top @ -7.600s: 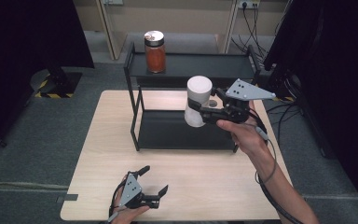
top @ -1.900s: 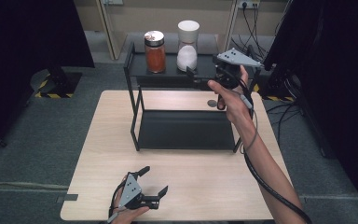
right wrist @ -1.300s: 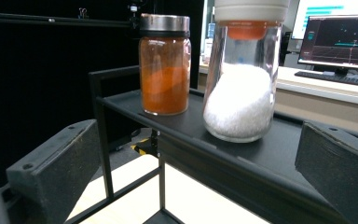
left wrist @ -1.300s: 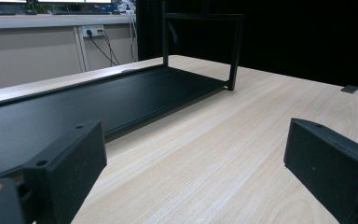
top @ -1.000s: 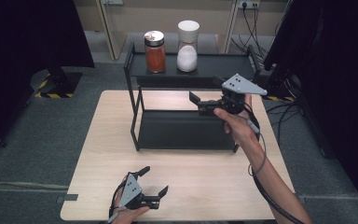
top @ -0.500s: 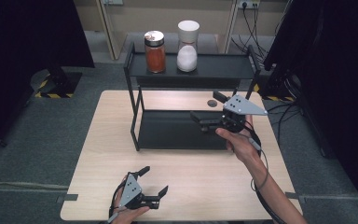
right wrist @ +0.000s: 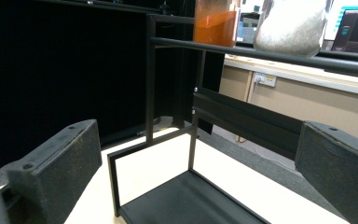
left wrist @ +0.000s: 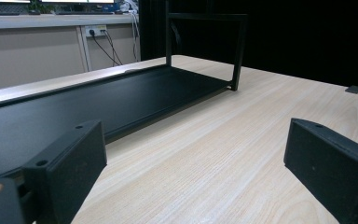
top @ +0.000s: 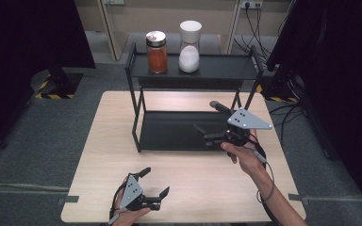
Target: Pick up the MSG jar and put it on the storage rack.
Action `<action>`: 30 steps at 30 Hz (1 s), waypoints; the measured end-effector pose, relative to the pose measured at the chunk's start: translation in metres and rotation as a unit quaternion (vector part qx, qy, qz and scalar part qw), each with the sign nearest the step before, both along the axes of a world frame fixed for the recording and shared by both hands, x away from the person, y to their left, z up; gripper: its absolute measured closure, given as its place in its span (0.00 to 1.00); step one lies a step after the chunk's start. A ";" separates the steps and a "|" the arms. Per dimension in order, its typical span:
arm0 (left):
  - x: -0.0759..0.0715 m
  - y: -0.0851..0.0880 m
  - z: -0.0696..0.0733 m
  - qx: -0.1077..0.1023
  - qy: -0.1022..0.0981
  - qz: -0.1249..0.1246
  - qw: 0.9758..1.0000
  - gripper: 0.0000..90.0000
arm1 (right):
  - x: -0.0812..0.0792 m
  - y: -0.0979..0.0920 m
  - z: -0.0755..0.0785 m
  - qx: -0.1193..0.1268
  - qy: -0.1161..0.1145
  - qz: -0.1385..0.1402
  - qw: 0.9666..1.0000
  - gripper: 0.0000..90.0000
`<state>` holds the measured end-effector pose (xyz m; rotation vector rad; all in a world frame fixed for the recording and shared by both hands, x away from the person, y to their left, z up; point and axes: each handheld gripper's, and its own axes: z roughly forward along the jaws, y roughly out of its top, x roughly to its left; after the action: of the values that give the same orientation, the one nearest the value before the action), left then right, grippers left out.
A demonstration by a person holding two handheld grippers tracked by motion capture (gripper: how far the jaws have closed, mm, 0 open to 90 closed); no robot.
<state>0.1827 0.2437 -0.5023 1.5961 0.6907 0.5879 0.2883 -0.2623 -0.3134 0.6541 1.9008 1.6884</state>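
A black two-tier rack (top: 226, 70) stands on the wooden table. On its top shelf an orange spice jar (top: 157, 52) with a metal lid and a white-filled jar (top: 189, 47) stand side by side. My right gripper (top: 208, 120) hovers open and empty over the right end of the lower shelf (top: 169, 129), jaws pointing left. From below, the right gripper view shows the orange jar (right wrist: 214, 21) and white jar (right wrist: 291, 25) past its wide-apart jaws. My left gripper (top: 155, 181) rests open and empty near the table's front edge, and its jaws face the lower shelf (left wrist: 98, 102).
The table (top: 113, 141) has bare wood left of the rack and between the rack and the front edge. Cables and dark curtains lie beyond the table's right side. A hazard-striped base (top: 52, 89) sits on the floor at the far left.
My right gripper has left the white jar on the top shelf and has come down and back toward the person, to the lower shelf's level. The left gripper has not moved.
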 end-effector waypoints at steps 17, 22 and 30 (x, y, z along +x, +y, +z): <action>0.000 0.001 0.000 -0.002 -0.002 0.003 1.000 0.06 | -0.009 0.000 -0.034 -0.005 0.007 0.021 1.000 0.01; 0.000 0.001 0.000 -0.002 -0.002 0.003 1.000 0.06 | -0.012 -0.002 -0.045 0.000 0.007 0.023 1.000 0.01; 0.000 0.002 0.000 -0.004 -0.001 0.005 1.000 0.06 | -0.017 -0.003 -0.059 0.000 0.010 0.028 1.000 0.01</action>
<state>0.1828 0.2457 -0.5025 1.5850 0.6993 0.5947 0.2710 -0.2649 -0.3722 0.6262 1.9503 1.7208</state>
